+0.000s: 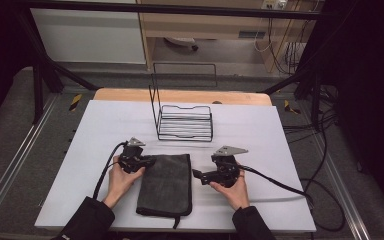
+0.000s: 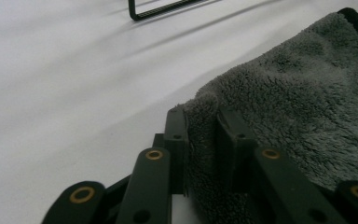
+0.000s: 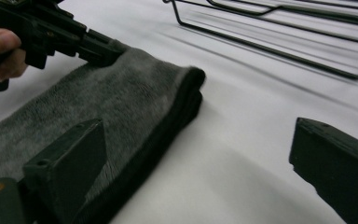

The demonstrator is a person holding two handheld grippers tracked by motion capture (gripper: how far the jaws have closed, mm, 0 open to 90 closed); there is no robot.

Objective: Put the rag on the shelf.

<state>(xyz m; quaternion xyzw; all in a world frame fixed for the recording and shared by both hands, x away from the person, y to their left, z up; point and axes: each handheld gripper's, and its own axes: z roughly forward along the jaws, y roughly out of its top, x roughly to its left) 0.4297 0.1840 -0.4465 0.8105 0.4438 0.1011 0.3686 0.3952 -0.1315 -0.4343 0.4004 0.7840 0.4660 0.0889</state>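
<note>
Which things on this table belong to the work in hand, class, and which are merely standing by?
In use:
- grey folded towel
- left gripper, jaws closed on the towel's corner
- right gripper, jaws open beside the towel's far edge

Standing by:
- black wire rack, behind the towel, untouched
- white table

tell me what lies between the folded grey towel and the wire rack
Nothing: in the high view, bare white table runs between the folded grey towel and the wire rack.
</note>
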